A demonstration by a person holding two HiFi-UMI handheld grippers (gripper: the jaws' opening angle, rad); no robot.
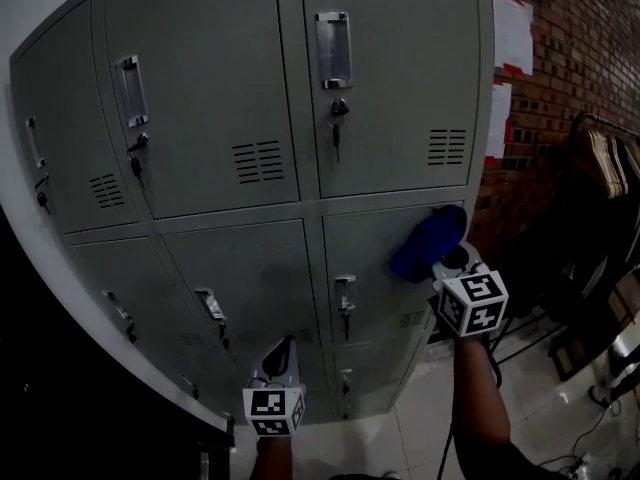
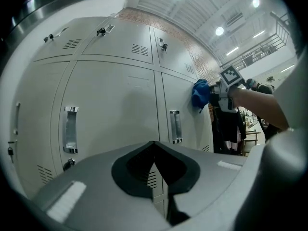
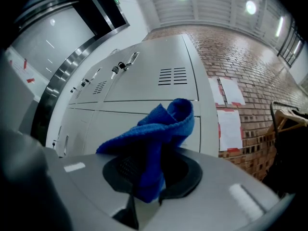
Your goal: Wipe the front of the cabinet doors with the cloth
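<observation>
A grey metal locker cabinet with several doors fills the head view. My right gripper is shut on a blue cloth, which presses against the upper right corner of a lower door near the cabinet's right edge. In the right gripper view the blue cloth bunches up out of the jaws in front of the door. My left gripper hangs low before the bottom doors, jaws closed with nothing between them. The left gripper view shows the cloth and right gripper off to the right.
Each door has a metal handle, a key lock and a vent. A brick wall with white papers stands right of the cabinet. A rack with hangers and cables on the tiled floor lie at the right.
</observation>
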